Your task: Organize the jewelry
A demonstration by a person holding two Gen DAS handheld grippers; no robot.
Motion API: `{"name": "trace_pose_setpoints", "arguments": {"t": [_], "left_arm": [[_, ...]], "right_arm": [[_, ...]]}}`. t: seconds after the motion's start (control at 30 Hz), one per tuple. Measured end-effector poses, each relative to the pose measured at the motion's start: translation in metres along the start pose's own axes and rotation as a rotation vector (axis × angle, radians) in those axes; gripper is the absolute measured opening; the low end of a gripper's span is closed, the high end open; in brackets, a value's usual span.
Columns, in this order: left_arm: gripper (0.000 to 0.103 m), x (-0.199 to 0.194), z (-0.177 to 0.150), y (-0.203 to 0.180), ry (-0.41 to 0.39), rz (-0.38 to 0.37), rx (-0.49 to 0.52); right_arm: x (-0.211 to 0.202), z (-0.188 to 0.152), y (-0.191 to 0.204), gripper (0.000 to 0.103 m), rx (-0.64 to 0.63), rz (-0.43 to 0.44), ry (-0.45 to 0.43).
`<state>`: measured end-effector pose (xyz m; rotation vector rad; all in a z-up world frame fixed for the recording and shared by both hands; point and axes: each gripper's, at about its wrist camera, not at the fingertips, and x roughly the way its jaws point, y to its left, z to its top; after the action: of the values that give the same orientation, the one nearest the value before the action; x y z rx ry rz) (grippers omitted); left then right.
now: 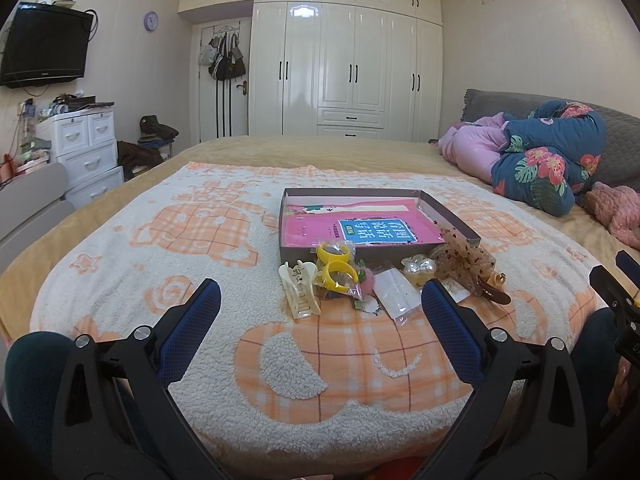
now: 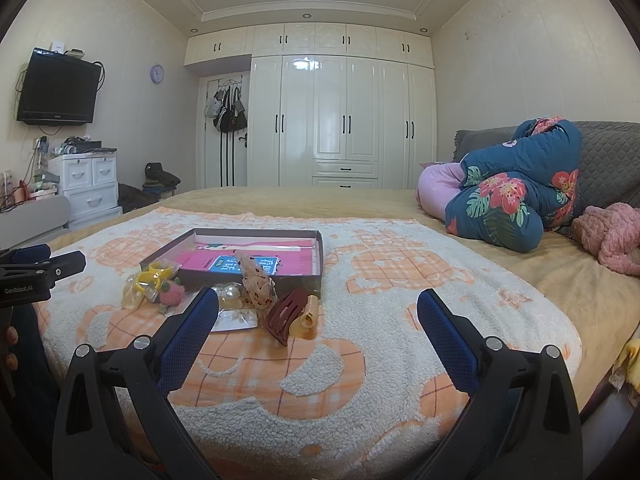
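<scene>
A: How is the left gripper (image 1: 320, 296) set?
B: Its 2 blue-padded fingers (image 1: 200, 320) are spread wide, holding nothing, low and pointing forward.
A: The right gripper (image 2: 318, 312)?
B: Same: 2 fingers (image 2: 444, 336) wide apart, nothing between them. Fingertips of a hand (image 2: 10, 346) show at the left edge.

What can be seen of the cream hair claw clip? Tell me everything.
The cream hair claw clip looks like glossy plastic, with curved teeth and a hinged top. It lies on its side, jaws closed, on the fleecy blanket, at the left end of the pile before the box. A wrapped yellow ring touches it.
</scene>
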<state>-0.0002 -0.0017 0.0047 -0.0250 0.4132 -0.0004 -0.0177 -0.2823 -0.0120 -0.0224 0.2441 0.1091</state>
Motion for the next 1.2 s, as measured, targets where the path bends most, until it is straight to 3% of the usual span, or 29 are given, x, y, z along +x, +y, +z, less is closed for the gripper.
{"name": "trace_pose_setpoints", "arguments": {"t": [0.83, 1.2], "left_arm": [[0.092, 0.000, 0.002, -0.004, -0.001, -0.012, 0.005], [0.092, 0.008, 0.001, 0.011, 0.009, 0.001, -0.033]], "right_arm": [[0.002, -0.001, 0.004, 0.097, -0.013, 0.005, 0.009], [0.012, -0.002, 0.020, 0.097, -0.071, 0.074, 0.045]]}}
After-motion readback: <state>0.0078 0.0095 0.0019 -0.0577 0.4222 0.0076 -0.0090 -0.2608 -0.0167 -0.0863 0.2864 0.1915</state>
